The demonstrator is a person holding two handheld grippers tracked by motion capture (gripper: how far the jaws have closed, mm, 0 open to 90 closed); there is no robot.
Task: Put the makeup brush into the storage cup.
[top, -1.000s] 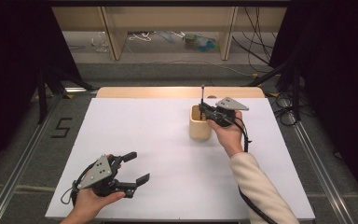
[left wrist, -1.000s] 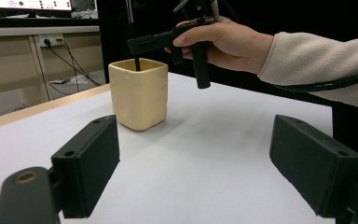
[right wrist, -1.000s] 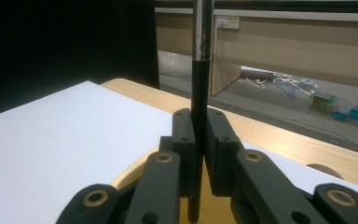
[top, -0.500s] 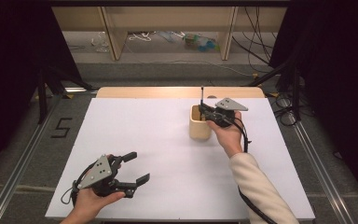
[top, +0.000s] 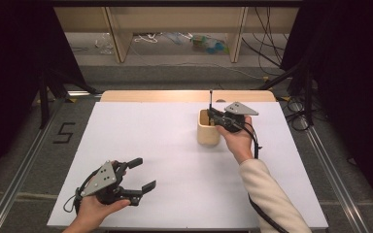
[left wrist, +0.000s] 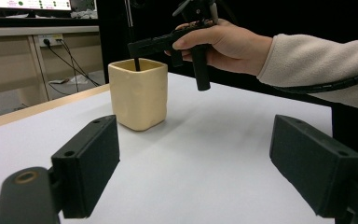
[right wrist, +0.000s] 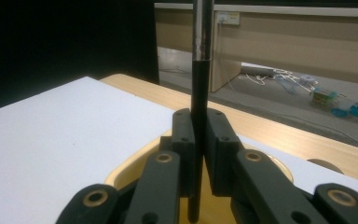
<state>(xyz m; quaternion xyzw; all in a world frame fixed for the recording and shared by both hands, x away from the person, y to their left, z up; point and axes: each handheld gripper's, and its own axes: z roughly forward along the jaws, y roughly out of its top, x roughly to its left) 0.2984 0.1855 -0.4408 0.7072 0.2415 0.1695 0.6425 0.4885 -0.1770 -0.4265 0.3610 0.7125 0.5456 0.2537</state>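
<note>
Right gripper pinches a thin black rod, maybe a pen or brush handle; jaws pressed tight on the shaft, seen plainly in the right gripper view. Rod stands near upright, lower end already inside the mouth of the cream cup, upper end poking above the jaws. The cup sits on the white table, right of centre toward the far edge, with the right hand just behind it. Left gripper rests low at the near left corner, jaws spread wide with nothing between them, well apart from the cup. Risks as I judge them: the cup looks light and nobody steadies it, so if the rod drags against the inner wall or the rim on the way down, the cup could tip or skate across the smooth sheet. Whether the tip has reached the bottom cannot be told; letting go too high would drop the rod, which could bounce or lean hard and topple the cup. The grip sits on a narrow, slick shaft, so the rod may also swivel between the pads if it catches the rim. Opening the jaws unevenly could flick the rod sideways. The idle left gripper is too far off to catch anything.
</note>
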